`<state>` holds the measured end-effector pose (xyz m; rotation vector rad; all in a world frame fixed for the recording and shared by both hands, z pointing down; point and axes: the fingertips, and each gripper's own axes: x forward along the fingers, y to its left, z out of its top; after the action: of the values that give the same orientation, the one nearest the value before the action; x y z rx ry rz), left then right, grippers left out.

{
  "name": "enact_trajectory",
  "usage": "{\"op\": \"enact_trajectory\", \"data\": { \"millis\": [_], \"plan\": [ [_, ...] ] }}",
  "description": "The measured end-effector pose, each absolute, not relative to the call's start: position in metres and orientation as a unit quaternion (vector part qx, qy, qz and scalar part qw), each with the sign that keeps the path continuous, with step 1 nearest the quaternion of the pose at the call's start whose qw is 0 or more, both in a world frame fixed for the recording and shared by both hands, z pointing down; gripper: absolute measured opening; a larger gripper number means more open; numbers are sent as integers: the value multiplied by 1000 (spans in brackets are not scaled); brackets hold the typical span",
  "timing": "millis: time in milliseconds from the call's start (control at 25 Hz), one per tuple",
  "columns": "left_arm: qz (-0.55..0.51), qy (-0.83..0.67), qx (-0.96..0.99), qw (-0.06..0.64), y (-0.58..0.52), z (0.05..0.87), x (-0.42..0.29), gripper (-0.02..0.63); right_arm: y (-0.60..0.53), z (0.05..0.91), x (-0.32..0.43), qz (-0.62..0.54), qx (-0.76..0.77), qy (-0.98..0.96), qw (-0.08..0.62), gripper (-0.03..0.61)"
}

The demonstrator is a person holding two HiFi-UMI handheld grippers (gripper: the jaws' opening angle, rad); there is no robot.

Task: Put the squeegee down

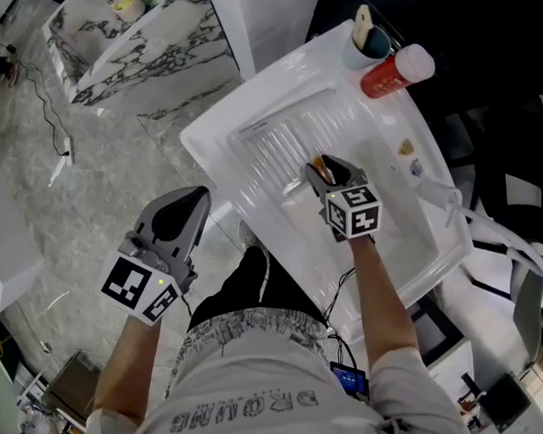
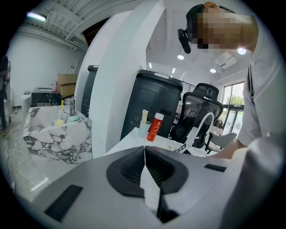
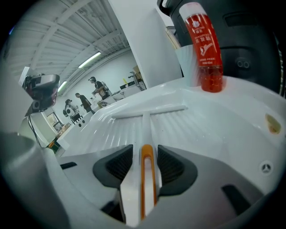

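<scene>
The squeegee [image 3: 147, 129] is white with an orange strip down its handle. Its blade lies across the ribbed drainer of the white sink [image 1: 214, 143]. The handle's end [image 1: 321, 168] lies between the jaws of my right gripper [image 1: 333, 169], which hangs over the middle of the basin. In the right gripper view the pads [image 3: 119, 164] stand wide on either side of the handle and do not press on it. My left gripper [image 1: 190, 207] is off the sink's left corner, above the floor, shut with nothing in it; its pads [image 2: 129, 167] meet.
A red bottle [image 1: 393, 74] and a pale cup [image 1: 368, 40] holding a brush stand at the sink's far corner. A white tap [image 1: 454, 200] rises at the right rim. A marble block [image 1: 142, 45] stands on the floor at the far left. Several people stand far off.
</scene>
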<state>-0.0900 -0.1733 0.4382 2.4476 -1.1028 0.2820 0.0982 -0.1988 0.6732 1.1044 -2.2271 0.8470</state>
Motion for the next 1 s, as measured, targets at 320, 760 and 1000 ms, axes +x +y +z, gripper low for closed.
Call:
{"op": "enact_trajectory", "data": {
  "millis": [320, 760, 1000],
  "plan": [
    [90, -395, 888, 217, -166, 435, -90, 23, -201, 658, 100, 302, 420, -820, 245, 167],
    [64, -384, 898, 207, -159, 417, -93, 23, -197, 609, 96, 275, 436, -827, 225, 166],
    [47, -378, 904, 195, -151, 403, -92, 23, -188, 575, 89, 262, 442, -834, 201, 161]
  ]
}}
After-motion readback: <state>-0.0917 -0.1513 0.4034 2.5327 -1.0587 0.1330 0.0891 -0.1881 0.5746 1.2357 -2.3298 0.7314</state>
